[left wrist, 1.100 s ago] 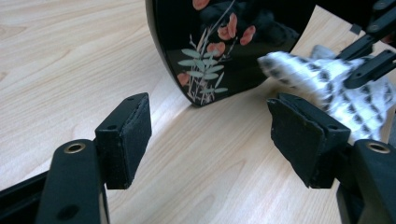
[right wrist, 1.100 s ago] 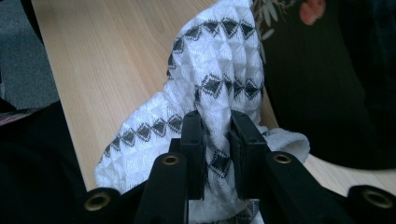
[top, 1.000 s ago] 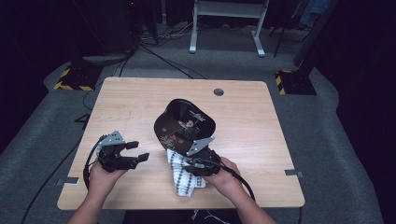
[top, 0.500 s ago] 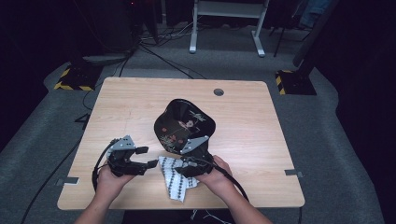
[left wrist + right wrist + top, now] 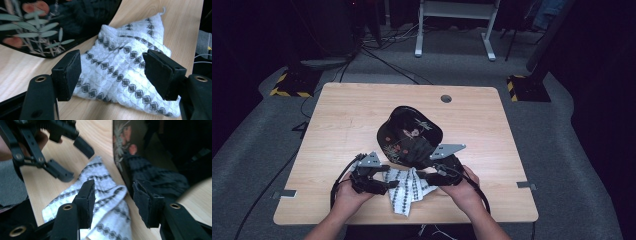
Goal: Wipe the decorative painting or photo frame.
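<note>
Two grippers flank a white patterned cloth lying crumpled near the table's front edge, just beside a black floral tray. The left gripper stands wide, framing the cloth; the right gripper, jaws just parted about halfway, grips nothing. Its long axis runs slantwise, from the front edge toward the tray, seemingly laid out for folding.

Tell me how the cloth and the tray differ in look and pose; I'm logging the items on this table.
The white cloth is soft, rumpled and folded, patterned with rows of grey diamonds; the black tray is rigid and glossy, painted with leaves and reddish flowers. The cloth is the smaller and lies at the near edge between the two grippers; the tray sits farther back, mid-table. Both rest on the wooden table, the cloth right beside the tray's near rim.
</note>
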`<state>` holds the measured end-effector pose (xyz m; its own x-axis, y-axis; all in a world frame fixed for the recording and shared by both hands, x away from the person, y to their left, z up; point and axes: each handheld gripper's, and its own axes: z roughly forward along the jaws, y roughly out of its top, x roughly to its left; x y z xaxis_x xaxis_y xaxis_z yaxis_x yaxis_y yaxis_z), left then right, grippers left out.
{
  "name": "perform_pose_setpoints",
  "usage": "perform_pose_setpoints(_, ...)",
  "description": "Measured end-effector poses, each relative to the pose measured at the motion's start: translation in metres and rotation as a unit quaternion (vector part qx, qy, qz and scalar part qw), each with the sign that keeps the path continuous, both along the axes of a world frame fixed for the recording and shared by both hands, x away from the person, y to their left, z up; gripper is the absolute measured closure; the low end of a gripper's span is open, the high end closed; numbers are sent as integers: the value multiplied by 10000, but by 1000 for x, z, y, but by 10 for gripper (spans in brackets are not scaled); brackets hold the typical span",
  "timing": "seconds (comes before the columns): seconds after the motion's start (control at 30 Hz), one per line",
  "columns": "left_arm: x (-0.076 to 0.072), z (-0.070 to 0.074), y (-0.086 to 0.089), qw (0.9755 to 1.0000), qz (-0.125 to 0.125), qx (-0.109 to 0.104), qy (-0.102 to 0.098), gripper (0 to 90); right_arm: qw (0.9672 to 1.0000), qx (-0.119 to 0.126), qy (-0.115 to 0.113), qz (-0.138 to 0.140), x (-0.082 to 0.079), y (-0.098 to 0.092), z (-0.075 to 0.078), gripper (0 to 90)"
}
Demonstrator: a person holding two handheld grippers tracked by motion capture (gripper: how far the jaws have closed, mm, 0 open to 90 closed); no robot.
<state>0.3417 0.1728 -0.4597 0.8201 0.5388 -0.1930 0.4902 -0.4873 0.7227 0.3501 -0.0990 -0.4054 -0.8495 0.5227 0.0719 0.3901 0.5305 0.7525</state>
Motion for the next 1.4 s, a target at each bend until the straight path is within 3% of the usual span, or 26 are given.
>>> perform_pose_setpoints(0.2,7,-13,-10,9996,119,190,188,303,9996,142,-41,-247,3,-18,5,527)
perform_pose_setpoints(0.37,8,-19,-16,9988,144,453,151,298,9991,180,-28,-382,5,-27,5,523)
perform_pose_setpoints(0.53,7,-27,-24,9971,113,709,234,258,9985,244,-17,-481,8,-33,6,519)
perform_pose_setpoints(0.7,6,-29,-25,9972,99,736,124,254,9979,291,-14,-574,10,-38,6,510)
perform_pose_setpoints(0.83,-3,-34,-32,9941,104,1017,-361,250,9975,307,3,-633,12,-41,5,507)
perform_pose_setpoints(1.0,-5,-36,-30,9947,136,933,-420,263,9969,354,42,-708,14,-46,4,506)
perform_pose_setpoints(1.2,-8,-35,-31,9944,125,929,-479,368,9958,423,62,-805,17,-52,5,502)
perform_pose_setpoints(1.4,-10,-32,-29,9951,141,868,-460,669,9950,489,55,-865,18,-54,5,502)
